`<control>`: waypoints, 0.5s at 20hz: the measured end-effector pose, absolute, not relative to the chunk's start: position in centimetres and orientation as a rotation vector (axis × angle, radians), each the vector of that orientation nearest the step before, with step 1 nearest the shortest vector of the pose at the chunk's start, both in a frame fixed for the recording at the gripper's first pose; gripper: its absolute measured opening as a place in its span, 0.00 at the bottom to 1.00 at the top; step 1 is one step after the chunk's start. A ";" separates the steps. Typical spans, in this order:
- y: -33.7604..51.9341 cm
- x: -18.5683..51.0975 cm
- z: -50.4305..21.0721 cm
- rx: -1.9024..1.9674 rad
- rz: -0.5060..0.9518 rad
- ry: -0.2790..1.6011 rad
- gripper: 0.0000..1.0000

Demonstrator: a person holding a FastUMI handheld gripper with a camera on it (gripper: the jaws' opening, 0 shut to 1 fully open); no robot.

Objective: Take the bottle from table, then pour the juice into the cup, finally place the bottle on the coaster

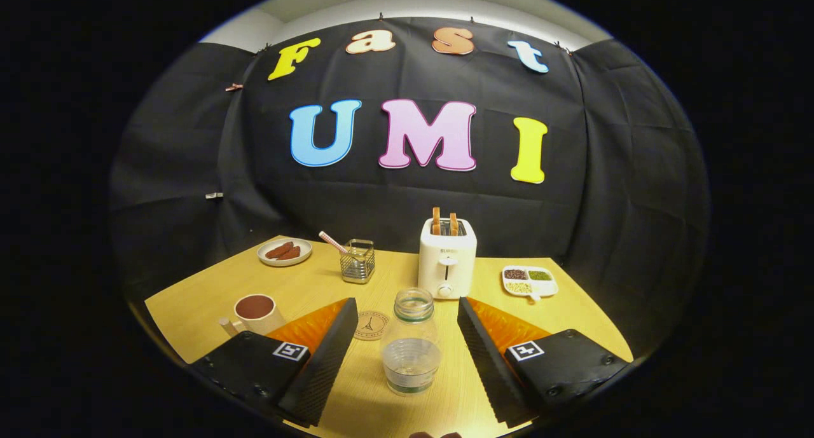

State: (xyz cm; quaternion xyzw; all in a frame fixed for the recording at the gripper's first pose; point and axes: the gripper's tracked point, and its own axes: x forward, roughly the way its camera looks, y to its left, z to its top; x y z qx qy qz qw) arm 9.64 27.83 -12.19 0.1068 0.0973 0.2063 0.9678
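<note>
Clear uncapped bottle, upright

The hand-held gripper hangs low and level, its two fingers spread wide apart, one on each side, jaws fully parted with nothing pressed between them, both fingers angled inward toward their tips and pointing straight ahead, neither touching anything

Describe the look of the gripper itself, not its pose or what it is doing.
The gripper has two wedge-shaped fingers whose inner faces are finely ribbed. Behind each finger sits a boxy housing with visible screws, and each housing carries a small square black-and-white marker tag.
</note>
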 end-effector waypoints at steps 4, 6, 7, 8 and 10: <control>28.8 10.4 -15.4 0.237 0.430 0.222 0.98; 29.0 10.6 -16.6 0.226 0.432 0.227 0.98; 28.9 10.7 -17.2 0.224 0.430 0.226 0.98; 28.9 10.8 -17.6 0.226 0.429 0.224 0.98; 29.0 11.0 -18.2 0.235 0.428 0.218 0.98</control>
